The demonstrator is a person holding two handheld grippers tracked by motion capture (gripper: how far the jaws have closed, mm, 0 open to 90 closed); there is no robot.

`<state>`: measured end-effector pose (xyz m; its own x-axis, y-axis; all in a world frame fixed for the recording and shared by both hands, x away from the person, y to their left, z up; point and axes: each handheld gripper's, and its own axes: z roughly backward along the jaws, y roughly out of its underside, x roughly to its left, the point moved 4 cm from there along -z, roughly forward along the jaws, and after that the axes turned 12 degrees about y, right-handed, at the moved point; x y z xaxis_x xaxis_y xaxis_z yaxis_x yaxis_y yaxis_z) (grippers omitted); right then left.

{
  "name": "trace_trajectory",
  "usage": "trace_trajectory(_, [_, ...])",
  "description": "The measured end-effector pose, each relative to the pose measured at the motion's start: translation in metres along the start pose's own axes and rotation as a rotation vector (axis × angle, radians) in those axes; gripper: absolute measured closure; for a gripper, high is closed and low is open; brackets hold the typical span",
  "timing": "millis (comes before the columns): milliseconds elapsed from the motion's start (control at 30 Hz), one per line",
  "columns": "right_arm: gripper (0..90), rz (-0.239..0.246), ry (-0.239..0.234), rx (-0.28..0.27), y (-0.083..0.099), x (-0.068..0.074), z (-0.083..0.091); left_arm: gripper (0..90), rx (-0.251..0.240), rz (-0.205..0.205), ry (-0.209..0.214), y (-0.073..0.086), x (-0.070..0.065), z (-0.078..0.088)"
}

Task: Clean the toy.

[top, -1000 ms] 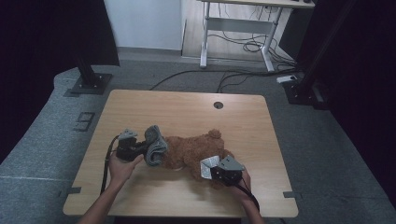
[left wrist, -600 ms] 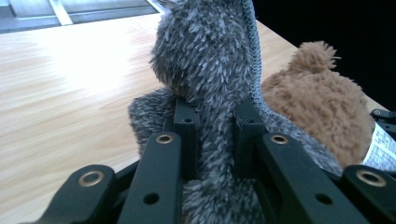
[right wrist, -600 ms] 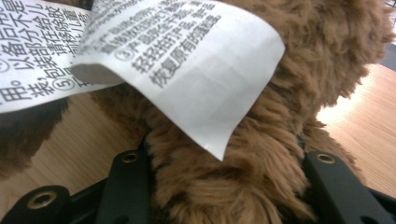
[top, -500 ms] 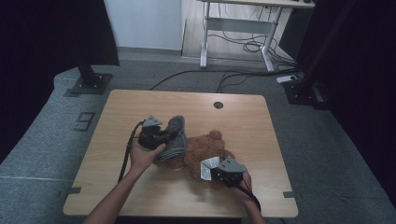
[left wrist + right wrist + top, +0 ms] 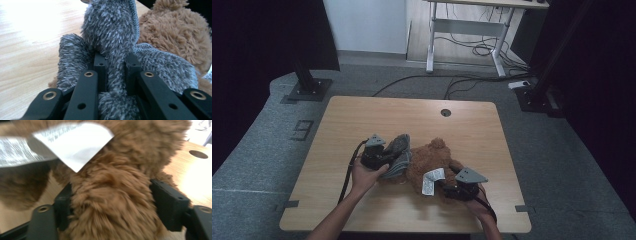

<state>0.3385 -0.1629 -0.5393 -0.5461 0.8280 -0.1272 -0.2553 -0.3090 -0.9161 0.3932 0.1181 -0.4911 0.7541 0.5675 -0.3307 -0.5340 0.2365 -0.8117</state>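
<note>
where the wooden table [image 5: 362, 120] shows bare on its left half, the person's left hand [image 5: 364, 175] comes up from the near edge and carries the left gripper [image 5: 387, 156] toward the middle of the tabletop. its jaws are pressed together on a fold of a grey fuzzy knitted garment [image 5: 110, 32], the fabric squeezed thin between the two black pads and bulging out above and below them. the garment rises from the grip and drapes against the left side of a brown teddy bear [image 5: 432, 162], touching its fur. the bear lies near the middle of the table, closer to the near edge, with a white printed label [image 5: 430, 181] sticking out on its near side. right of the label, the right gripper [image 5: 451, 189] sits low at the bear's near right part; its jaws have just been opening and now stand spread, with a thick brown plush limb between them and fur brushing both pads. farther off, a round cable hole [image 5: 445, 112] marks the table's far side.
</note>
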Motion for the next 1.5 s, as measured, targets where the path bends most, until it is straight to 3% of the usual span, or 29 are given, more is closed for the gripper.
trace_trajectory(133, [19.6, -0.075, -0.045, -0.029, -0.008, -0.008, 0.011, 76.5, -0.012, -0.005, 0.01, 0.006, -0.004, 0.004])
trace_trajectory(267, [15.5, -0.156, -0.056, -0.068, -0.023, -0.016, 0.017, 76.5, -0.014, -0.012, 0.019, 0.009, -0.008, 0.006])
trace_trajectory(400, [13.3, -0.178, -0.068, -0.065, -0.04, -0.011, 0.012, 76.5, -0.016, -0.019, 0.023, 0.011, -0.011, 0.008])
trace_trajectory(533, [12.2, -0.177, -0.081, 0.007, -0.044, -0.003, -0.006, 76.5, -0.022, -0.015, 0.028, 0.013, -0.011, 0.01])
trace_trajectory(600, [7.2, -0.164, -0.104, 0.057, -0.041, 0.005, -0.015, 76.5, -0.023, -0.016, 0.03, 0.014, -0.012, 0.01])
trace_trajectory(733, [3.3, -0.152, -0.101, 0.13, -0.034, 0.013, -0.025, 76.5, -0.024, -0.014, 0.041, 0.016, -0.012, 0.012])
trace_trajectory(867, [16.3, -0.147, -0.102, 0.151, -0.028, 0.016, -0.031, 76.5, -0.028, -0.012, 0.037, 0.018, -0.011, 0.014])
trace_trajectory(967, [32.9, -0.121, -0.102, 0.143, -0.027, 0.016, -0.033, 76.4, -0.031, -0.009, 0.04, 0.019, -0.012, 0.015])
trace_trajectory(1067, [42.2, -0.099, -0.098, 0.113, -0.026, 0.017, -0.032, 76.2, -0.034, -0.009, 0.042, 0.017, -0.013, 0.017])
trace_trajectory(1167, [46.9, -0.083, -0.091, 0.086, -0.026, 0.017, -0.03, 75.9, -0.042, 0.004, 0.06, 0.011, -0.015, 0.02])
trace_trajectory(1333, [50.2, -0.062, -0.047, 0.021, -0.028, 0.016, -0.023, 75.6, -0.052, -0.013, 0.081, -0.013, -0.025, 0.018])
trace_trajectory(1467, [51.0, -0.01, -0.011, -0.019, -0.032, 0.021, -0.02, 75.7, -0.057, -0.039, 0.124, -0.035, -0.043, 0.006])
trace_trajectory(1500, [51.2, 0.002, -0.005, -0.025, -0.034, 0.023, -0.02, 75.7, -0.054, -0.058, 0.142, -0.043, -0.053, -0.001])
